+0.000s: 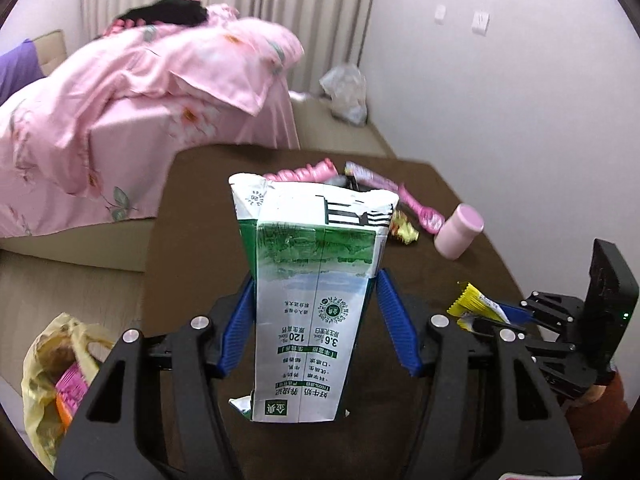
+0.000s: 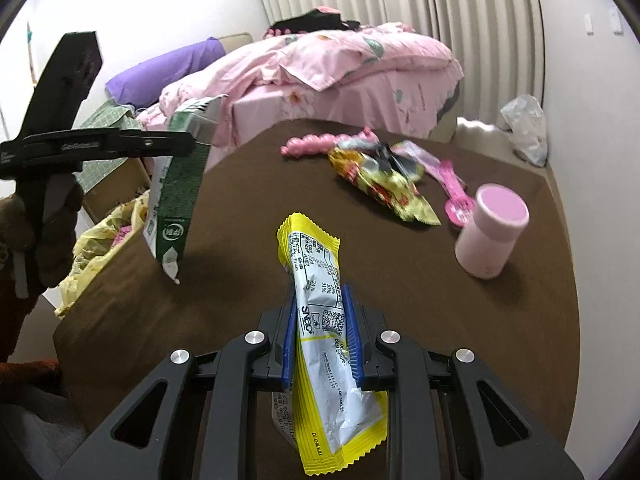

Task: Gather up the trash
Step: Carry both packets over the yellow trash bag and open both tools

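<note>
While the left wrist camera looks over a dark brown table (image 1: 280, 160), a flattened green-and-white milk carton (image 1: 312, 292) fills the middle of its view, torn open along its upper edge, its print upside down. The left gripper (image 1: 316, 320) has its blue pads (image 1: 394, 320) pressed on the carton's two side edges, so the jaws stand fairly wide yet are clamped on it, holding it above the near part of the table. Beyond the carton lie a pink beaded toy (image 1: 308, 171), a pink spoon (image 1: 420, 212), a crumpled yellow wrapper (image 1: 404, 232) and a pink bottle (image 1: 460, 232) on its side. At the lower left, beside the table, a yellow plastic bag (image 1: 52, 380) gapes open with scraps inside. The right gripper (image 1: 504, 316) shows at the right edge with a yellow packet (image 1: 476, 304) in it.

From the right wrist camera, the yellow-edged, silver-faced snack packet (image 2: 324, 320) looks empty and creased, pointing forward over the table (image 2: 480, 340). The right gripper (image 2: 320, 320) is nearly together, its blue pads (image 2: 354, 336) pinching the packet's middle. To the left, the left gripper (image 2: 188, 144) holds the milk carton (image 2: 176, 188) edge-on over the table's left rim, above the yellow bag (image 2: 100, 240). Farther off lie the crumpled wrapper (image 2: 384, 180), the pink toy (image 2: 312, 144), the spoon (image 2: 456, 196) and the pink bottle (image 2: 492, 232).
</note>
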{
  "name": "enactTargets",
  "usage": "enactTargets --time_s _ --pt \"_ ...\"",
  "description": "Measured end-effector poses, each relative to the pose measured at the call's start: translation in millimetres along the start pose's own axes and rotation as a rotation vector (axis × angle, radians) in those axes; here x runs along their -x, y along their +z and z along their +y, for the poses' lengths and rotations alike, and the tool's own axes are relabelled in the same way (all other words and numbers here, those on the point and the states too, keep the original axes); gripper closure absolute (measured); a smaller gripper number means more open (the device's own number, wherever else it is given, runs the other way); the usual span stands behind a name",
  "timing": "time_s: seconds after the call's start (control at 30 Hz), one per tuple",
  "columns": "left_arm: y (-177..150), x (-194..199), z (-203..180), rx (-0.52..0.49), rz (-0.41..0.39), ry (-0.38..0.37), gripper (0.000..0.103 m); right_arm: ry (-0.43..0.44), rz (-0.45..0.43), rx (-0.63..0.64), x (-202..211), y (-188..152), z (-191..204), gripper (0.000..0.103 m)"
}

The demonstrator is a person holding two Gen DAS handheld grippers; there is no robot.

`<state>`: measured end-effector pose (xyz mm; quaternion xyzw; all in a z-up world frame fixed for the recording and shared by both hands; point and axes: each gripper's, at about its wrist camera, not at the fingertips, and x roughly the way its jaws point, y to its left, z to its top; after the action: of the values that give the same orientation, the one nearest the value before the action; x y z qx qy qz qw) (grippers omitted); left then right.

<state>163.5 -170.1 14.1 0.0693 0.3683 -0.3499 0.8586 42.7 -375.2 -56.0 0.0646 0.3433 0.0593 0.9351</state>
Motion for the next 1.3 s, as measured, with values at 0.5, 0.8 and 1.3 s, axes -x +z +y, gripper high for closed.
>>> enactTargets --time_s 0.5,0.8,1.3 --pt "-27.5 139.6 79.3 0.126 -0.255 0.150 0.047 0.152 -0.150 0.145 20.4 81.5 89.0 0.082" --pt "-69.4 189.6 157.7 0.291 -0.306 0.291 0.047 0.337 -0.087 0.198 -26.1 113.6 166.8 0.082" --pt "-155.5 110.4 233.2 0.460 -0.112 0.287 0.047 0.514 0.110 0.186 -150.1 128.3 270.2 0.082"
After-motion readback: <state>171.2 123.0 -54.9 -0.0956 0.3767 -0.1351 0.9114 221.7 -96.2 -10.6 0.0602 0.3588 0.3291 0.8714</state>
